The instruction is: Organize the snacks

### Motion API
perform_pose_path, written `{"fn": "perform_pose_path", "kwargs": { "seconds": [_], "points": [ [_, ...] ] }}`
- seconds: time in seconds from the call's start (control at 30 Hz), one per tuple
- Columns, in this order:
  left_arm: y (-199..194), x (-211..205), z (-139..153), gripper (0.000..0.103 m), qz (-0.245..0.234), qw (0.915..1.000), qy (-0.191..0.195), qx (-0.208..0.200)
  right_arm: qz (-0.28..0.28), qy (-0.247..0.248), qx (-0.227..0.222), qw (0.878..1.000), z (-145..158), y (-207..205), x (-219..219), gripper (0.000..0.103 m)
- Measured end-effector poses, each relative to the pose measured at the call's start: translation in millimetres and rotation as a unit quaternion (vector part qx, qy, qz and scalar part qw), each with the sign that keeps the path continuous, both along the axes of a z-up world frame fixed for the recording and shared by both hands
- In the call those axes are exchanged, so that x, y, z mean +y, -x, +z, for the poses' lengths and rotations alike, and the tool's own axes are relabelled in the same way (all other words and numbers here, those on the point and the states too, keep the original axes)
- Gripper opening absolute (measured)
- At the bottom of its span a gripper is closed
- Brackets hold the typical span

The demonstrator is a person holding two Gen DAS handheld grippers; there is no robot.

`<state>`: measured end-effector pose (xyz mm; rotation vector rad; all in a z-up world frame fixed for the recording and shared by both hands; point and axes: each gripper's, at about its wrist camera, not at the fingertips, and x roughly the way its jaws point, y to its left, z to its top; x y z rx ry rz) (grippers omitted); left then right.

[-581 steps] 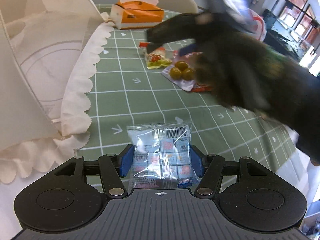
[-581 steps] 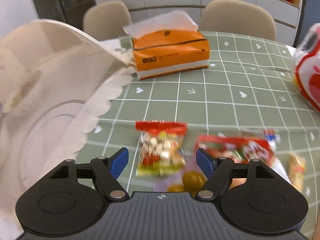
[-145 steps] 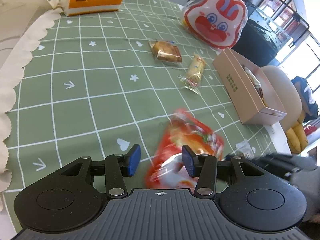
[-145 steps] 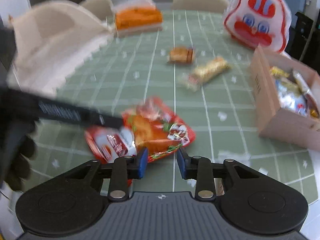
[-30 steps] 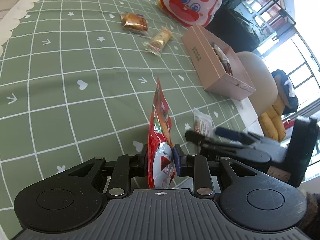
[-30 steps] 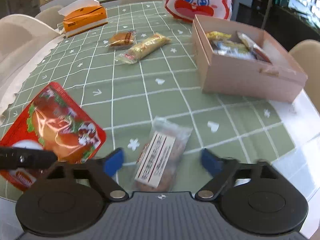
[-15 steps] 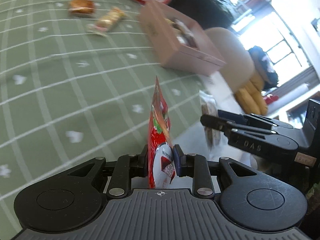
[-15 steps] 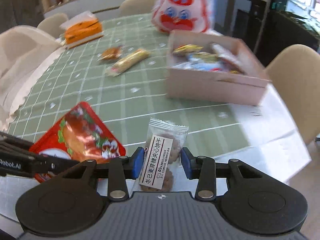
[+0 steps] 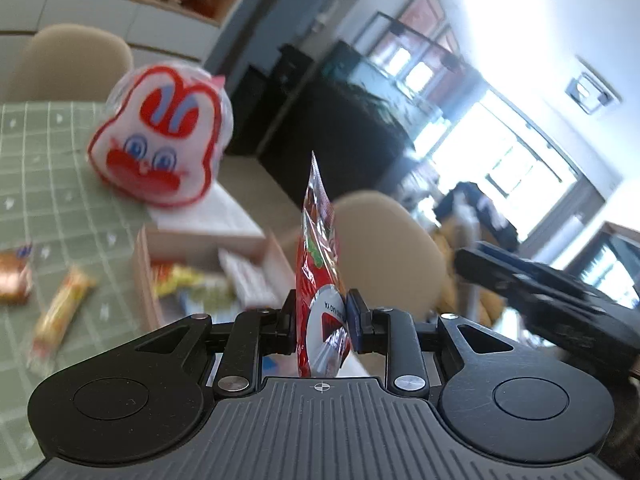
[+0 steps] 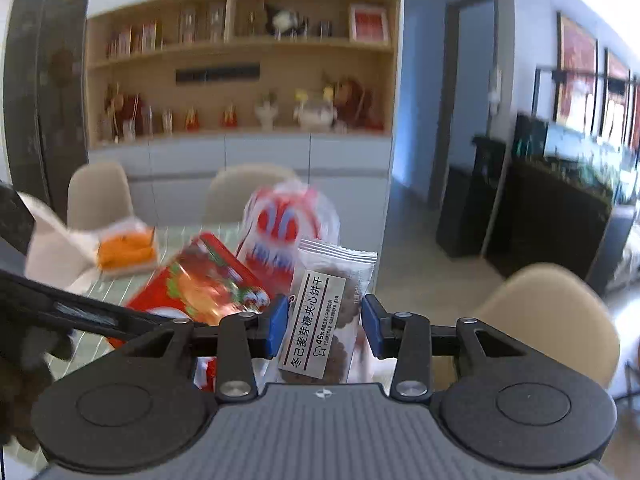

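Observation:
My left gripper [image 9: 322, 318] is shut on a red snack pouch [image 9: 318, 264], held edge-on and upright in the air. The pouch also shows in the right wrist view [image 10: 196, 284]. My right gripper [image 10: 324, 326] is shut on a clear biscuit packet with a white label [image 10: 324, 320], lifted above the table. The open cardboard box [image 9: 188, 256] with several snacks inside lies below and left of the left gripper. A wrapped bar [image 9: 60, 312] and a brown bun packet [image 9: 14, 276] lie on the green checked tablecloth [image 9: 48, 200].
A rabbit-face snack bag [image 9: 160, 140] stands behind the box. An orange tissue box [image 10: 126, 252] and a white cloth [image 10: 56, 252] are at the far left. Beige chairs [image 9: 384, 248] surround the table. The right gripper's body [image 9: 548, 300] is at the right.
Both grippers have lifted and tilted upward with their packets. The table has dropped low in both views. The cardboard box is now closer below the left gripper.

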<state>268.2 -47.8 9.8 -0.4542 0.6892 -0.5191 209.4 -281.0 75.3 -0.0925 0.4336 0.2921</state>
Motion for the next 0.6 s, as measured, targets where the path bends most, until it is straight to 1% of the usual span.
{"fn": "perform_pose_path", "kwargs": {
  "seconds": [0.03, 0.07, 0.13, 0.17, 0.23, 0.3, 0.37, 0.43, 0.5, 0.6],
  "points": [
    [-13, -6, -6, 0.028, 0.009, 0.9999, 0.003, 0.006, -0.008, 0.003, -0.005, 1.000, -1, -10, -5, 0.040],
    [-23, -10, -12, 0.028, 0.017, 0.9997, 0.007, 0.014, -0.014, 0.001, -0.001, 1.000, -4, -20, -10, 0.040],
    [-43, -18, -29, 0.028, 0.032, 0.9987, 0.019, 0.036, -0.016, -0.008, 0.021, 1.000, -14, -36, -20, 0.040],
    [-47, -21, -37, 0.028, 0.038, 0.9981, 0.019, 0.045, -0.015, -0.009, 0.029, 0.999, -18, -41, -23, 0.040],
    [-59, -30, -57, 0.029, 0.052, 0.9967, 0.002, 0.062, -0.012, -0.002, 0.042, 0.999, -30, -53, -29, 0.040],
    [-66, -35, -77, 0.028, 0.055, 0.9952, -0.017, 0.079, -0.007, 0.002, 0.051, 0.999, -42, -61, -34, 0.040],
    [-69, -36, -94, 0.027, 0.059, 0.9934, -0.028, 0.094, 0.001, 0.001, 0.064, 0.998, -53, -72, -35, 0.040],
    [-65, -31, -98, 0.033, 0.075, 0.9916, -0.041, 0.098, 0.010, -0.004, 0.081, 0.997, -65, -83, -32, 0.040],
    [-60, -24, -92, 0.033, 0.089, 0.9910, -0.056, 0.082, 0.022, -0.009, 0.095, 0.995, -76, -93, -27, 0.040],
    [-48, -10, -76, 0.033, 0.117, 0.9890, -0.067, 0.061, 0.040, -0.015, 0.118, 0.992, -95, -108, -12, 0.040]
  ]
}}
